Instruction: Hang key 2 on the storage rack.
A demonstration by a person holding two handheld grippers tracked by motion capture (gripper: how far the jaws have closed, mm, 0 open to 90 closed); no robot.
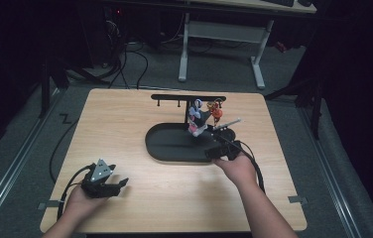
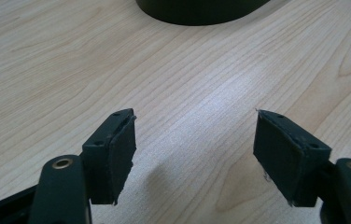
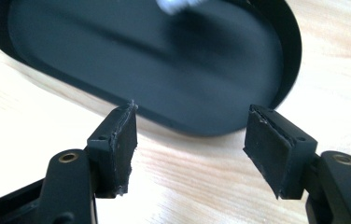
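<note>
My right tool (image 1: 222, 150) sits at the near right end of the black oval tray (image 1: 162, 148), my right hand (image 1: 237, 168) behind it. In the right gripper view its two black jaws stand apart with nothing between them; one pad (image 3: 123, 144) and the other (image 3: 269, 151) frame the tray's near rim (image 3: 197, 129) and the bare wood of the tabletop (image 3: 192, 186) just below it. The pads touch neither tray nor wood, as far as I can tell.

The tray lies in the middle of the tabletop (image 1: 125, 119). A thin black post rises from its far side and carries a black crossbar (image 1: 187, 97) with small pegs. Several trinkets hang from the bar's right part: a white, purple and pink figure (image 1: 196, 119) and, just beside it, a small red-orange charm (image 1: 217, 114). A pale stick-like piece (image 1: 228, 123) juts out to the right below them; what it is I cannot make out.

My left tool (image 1: 120, 183) rests low at the near left of the tabletop, well apart from the tray, held in my left hand (image 1: 78, 203), with the grey three-cornered plate (image 1: 101, 171) on top. In the left gripper view its jaws are also spread wide and empty, bare wood grain between the pads (image 2: 122, 154), and the tray's dark edge (image 2: 201, 14) lies farther off.
</note>
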